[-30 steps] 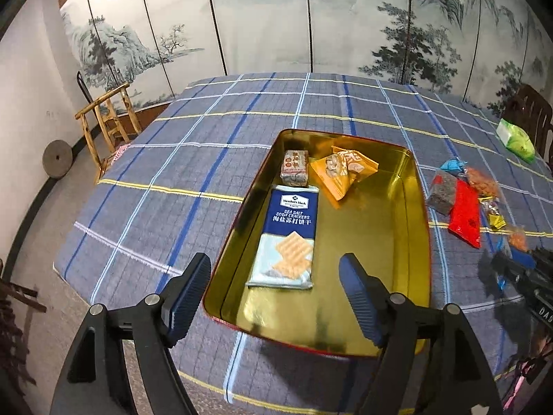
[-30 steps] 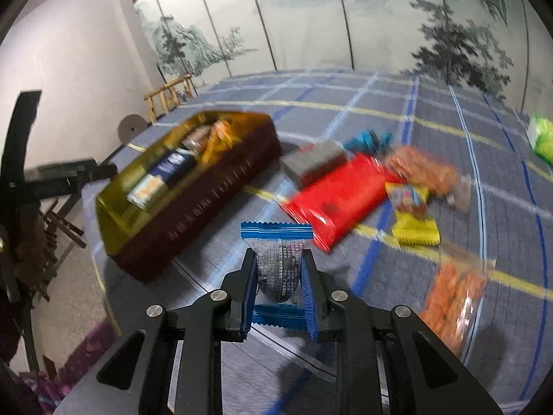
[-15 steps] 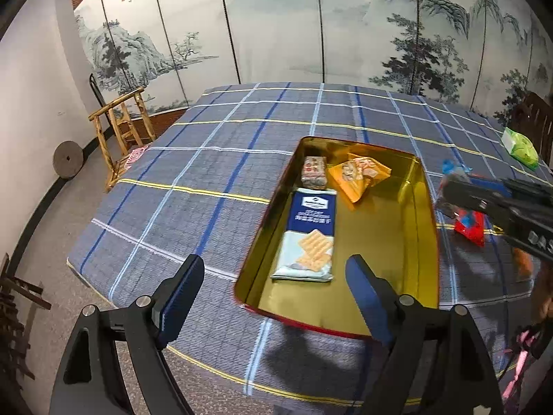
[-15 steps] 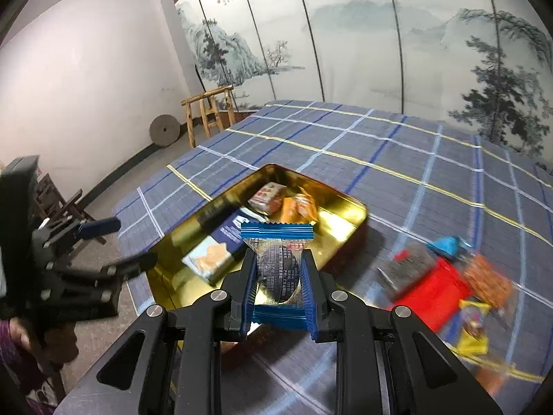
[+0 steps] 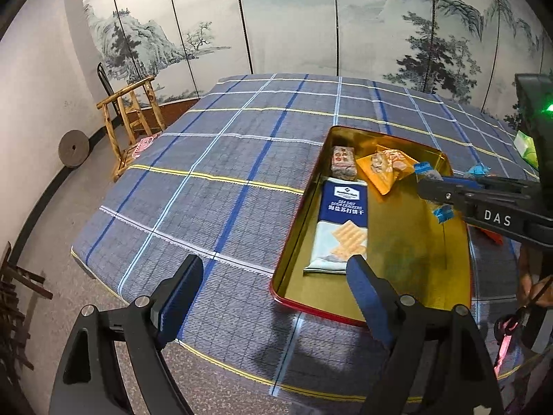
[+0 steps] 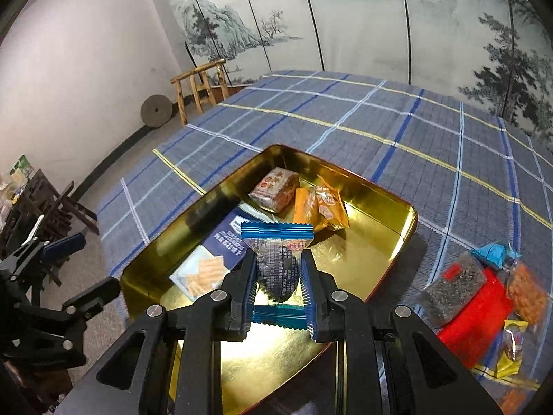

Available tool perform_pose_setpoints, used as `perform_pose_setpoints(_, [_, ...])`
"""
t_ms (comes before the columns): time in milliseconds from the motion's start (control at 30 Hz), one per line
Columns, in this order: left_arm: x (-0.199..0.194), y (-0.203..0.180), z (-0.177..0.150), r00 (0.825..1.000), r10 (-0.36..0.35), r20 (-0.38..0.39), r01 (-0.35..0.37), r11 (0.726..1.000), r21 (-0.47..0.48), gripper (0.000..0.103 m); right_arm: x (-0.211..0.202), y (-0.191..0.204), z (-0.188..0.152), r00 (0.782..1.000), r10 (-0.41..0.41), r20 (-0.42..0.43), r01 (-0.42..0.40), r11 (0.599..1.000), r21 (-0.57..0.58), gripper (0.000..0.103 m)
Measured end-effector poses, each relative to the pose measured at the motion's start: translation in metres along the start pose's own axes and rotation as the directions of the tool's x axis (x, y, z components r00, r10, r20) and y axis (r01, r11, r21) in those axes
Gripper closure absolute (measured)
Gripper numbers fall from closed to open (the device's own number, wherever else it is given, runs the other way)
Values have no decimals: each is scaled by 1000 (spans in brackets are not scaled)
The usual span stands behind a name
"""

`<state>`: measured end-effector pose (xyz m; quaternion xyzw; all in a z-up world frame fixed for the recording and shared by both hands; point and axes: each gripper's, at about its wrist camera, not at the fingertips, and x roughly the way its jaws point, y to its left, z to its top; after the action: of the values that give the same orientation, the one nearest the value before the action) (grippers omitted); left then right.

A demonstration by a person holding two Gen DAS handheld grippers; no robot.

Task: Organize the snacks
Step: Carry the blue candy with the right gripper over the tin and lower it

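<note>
A gold tin with a red rim [image 5: 293,228] [image 6: 397,204] lies on the blue plaid tablecloth. In it are a blue sea-salt cracker pack [image 5: 340,228] [image 6: 221,242], an orange snack bag [image 5: 385,166] [image 6: 323,204] and a small red-patterned pack [image 5: 343,162] [image 6: 274,189]. My right gripper [image 6: 278,276] is shut on a blue-ended dark snack packet [image 6: 276,259] and holds it above the tin; it shows from the side in the left wrist view [image 5: 428,181]. My left gripper [image 5: 269,294] is open and empty, at the tin's near left corner.
Loose snacks lie on the cloth right of the tin: a red pack [image 6: 473,314], a dark seaweed pack [image 6: 452,287], a blue wrapper [image 6: 494,252], orange and yellow packets [image 6: 525,290]. A green pack [image 5: 527,148] lies far right. A wooden chair [image 5: 131,117] stands left of the table.
My right gripper has carried the blue-ended packet from beside the loose snacks to over the tin. My left gripper has drawn back and to the left, still open.
</note>
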<state>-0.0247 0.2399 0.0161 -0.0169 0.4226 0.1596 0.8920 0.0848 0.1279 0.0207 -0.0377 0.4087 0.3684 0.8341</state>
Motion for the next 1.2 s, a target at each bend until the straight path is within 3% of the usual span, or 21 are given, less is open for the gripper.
perform_pose_setpoints(800, [11,19,-6,1000,19,-9,-19,1000,-12,16,35,0,3,996,-40,-74,42,999,27,77])
perform_pose_setpoints(1133, [11,21,-9,1000,26,-11,-26,1000,-5,16,25,-5,6,999,29,-16,-27,996,91,70])
perform_pose_setpoints(1200, [8,18,-8,1000,26,-6,-26,1000,0,16,17,-5,6,1000,9,8,-9,996,91,70])
